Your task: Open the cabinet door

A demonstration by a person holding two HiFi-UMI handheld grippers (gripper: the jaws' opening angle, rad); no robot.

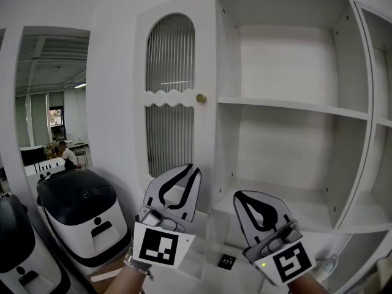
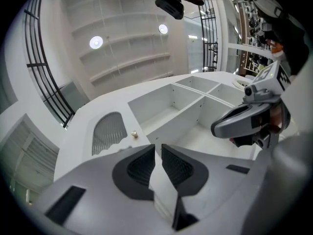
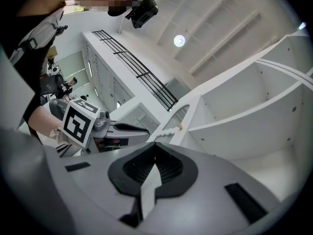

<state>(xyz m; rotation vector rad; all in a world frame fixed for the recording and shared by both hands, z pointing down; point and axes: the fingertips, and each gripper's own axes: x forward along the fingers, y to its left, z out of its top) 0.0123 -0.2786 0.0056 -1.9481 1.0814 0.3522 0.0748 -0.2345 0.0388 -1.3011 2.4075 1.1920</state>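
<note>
The door (image 1: 171,97) stands upright at the left of the cabinet, its long axis vertical. It is tall and narrow, with an arched ribbed panel above and a second ribbed panel below. It looks flush with the cabinet front. Its small brass knob (image 1: 201,98) sits on its right edge at mid-height, just beside the open shelves (image 1: 294,108). Both of your claws are below the door and clear of it, pointing up toward the cabinet. Your left claw (image 1: 191,167) is under the lower ribbed panel, with the knob well above its tips and slightly to their right. In the left gripper view this claw (image 2: 158,148) has its jaws a narrow gap apart with nothing between them, and the knob (image 2: 134,134) shows just left of the tips, farther off. Your right claw (image 1: 240,198) is near the left one, in front of the bottom open compartment, lower than the knob and to its right. In the right gripper view its (image 3: 155,146) jaws are closed tip to tip on nothing, with the knob (image 3: 180,127) beyond them. A black-and-white machine (image 1: 82,213) stands on the floor to the door's lower left.
</note>
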